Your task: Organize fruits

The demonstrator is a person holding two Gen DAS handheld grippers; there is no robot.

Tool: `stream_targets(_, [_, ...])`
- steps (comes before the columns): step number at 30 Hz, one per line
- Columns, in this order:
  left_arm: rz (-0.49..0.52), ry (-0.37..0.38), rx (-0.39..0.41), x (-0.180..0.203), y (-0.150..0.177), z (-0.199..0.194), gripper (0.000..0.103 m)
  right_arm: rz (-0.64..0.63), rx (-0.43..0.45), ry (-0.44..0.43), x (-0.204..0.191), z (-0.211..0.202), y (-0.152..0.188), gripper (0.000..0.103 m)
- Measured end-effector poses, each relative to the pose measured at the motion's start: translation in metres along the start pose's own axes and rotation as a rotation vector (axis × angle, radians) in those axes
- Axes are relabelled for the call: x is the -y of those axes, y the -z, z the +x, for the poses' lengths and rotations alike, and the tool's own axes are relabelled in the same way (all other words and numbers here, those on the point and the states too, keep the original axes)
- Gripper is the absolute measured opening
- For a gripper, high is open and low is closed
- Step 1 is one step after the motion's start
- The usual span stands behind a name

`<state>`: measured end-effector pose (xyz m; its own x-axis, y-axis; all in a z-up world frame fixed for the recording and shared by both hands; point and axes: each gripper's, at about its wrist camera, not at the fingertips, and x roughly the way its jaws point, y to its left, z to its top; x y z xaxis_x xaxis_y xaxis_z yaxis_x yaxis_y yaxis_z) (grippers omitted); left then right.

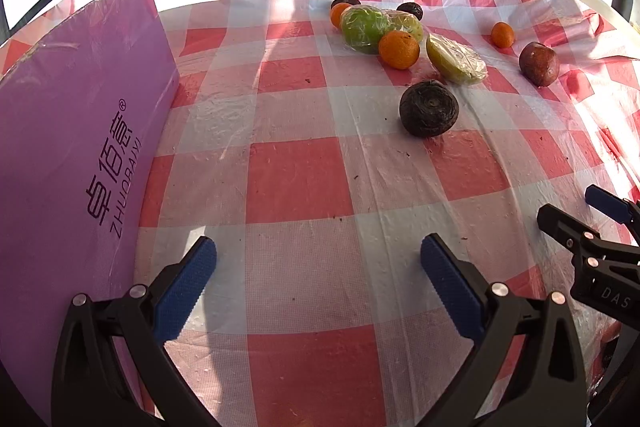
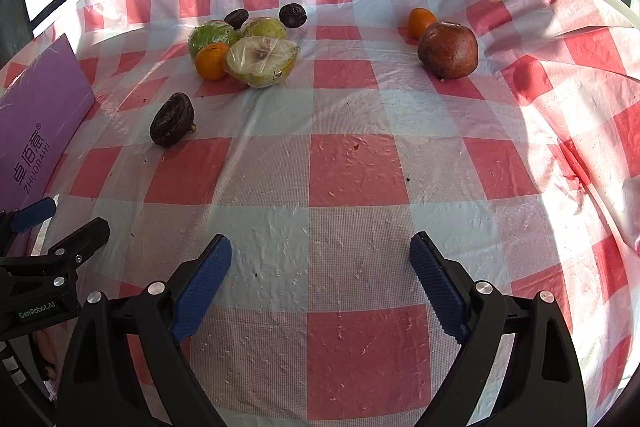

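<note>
Checked cloth is lying wrinkled under scattered fruit, well ahead of both grippers. Left gripper and right gripper are hovering wide open, holding nothing. Round fruit risks rolling if nudged; film-wrapped pieces may slip.

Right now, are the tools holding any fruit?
No. The left tool and right tool are both open with nothing between them; the fruits lie farther off on the tablecloth.
</note>
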<state>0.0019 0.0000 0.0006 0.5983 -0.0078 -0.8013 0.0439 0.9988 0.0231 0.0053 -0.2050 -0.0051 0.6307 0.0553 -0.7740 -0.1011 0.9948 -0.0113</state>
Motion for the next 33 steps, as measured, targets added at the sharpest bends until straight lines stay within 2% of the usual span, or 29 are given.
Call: stream_targets(33, [-0.001, 0.001, 0.002, -0.0007, 0.0025, 0.0001, 0.102, -0.001, -0.002, 0.000, -0.0005, -0.0014, 0.0019, 0.088])
